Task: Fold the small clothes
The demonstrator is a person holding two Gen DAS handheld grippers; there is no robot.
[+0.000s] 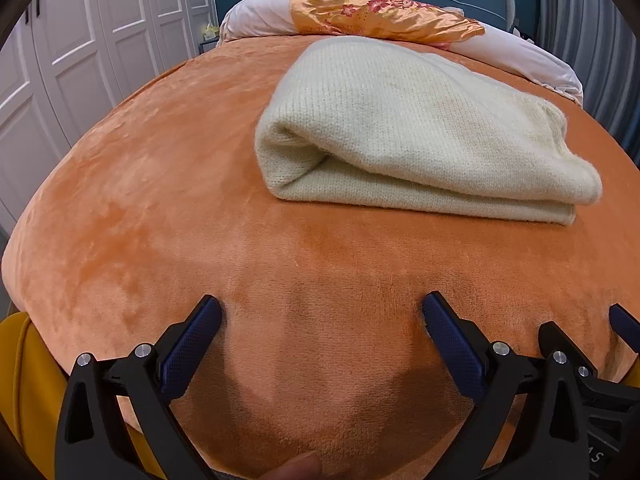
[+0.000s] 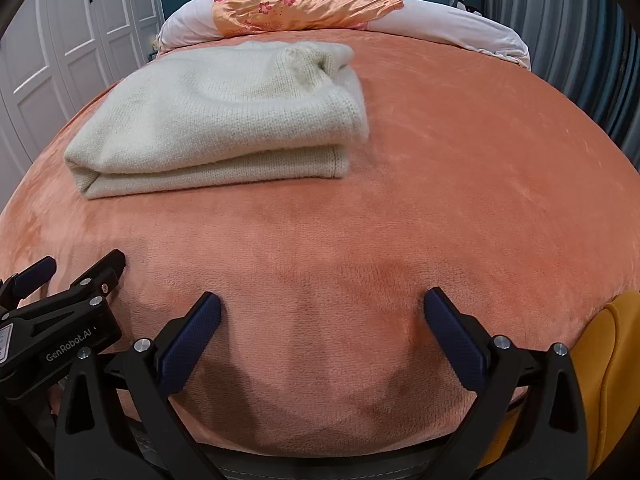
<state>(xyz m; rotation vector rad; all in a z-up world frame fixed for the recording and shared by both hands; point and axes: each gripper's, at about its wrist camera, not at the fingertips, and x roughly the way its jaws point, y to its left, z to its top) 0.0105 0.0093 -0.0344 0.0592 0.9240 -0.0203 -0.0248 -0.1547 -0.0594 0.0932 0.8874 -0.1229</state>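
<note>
**Sweater folded, both grippers empty**

The left gripper (image 1: 322, 316) stands with its jaws spread wide and nothing between them, its blue pads hovering over bare blanket (image 1: 160, 200). The right gripper (image 2: 322, 312) is likewise wide open and empty, just beside the left one. Both sit near the foot of the bed, well apart from the sweater (image 1: 420, 132).

The sweater lies further up the bed, already doubled into a thick, roughly rectangular bundle with rounded fold edges and layers stacked on one another. By the look of it, the folding is done or nearly so; at most a tidying press or squaring of edges remains. No other small clothes show.

The sweater is a cream, ribbed, slightly fuzzy knit. The blanket is an orange plush fleece. Beyond lies a white quilt (image 2: 460, 24) with a glossy orange floral satin panel.
</note>
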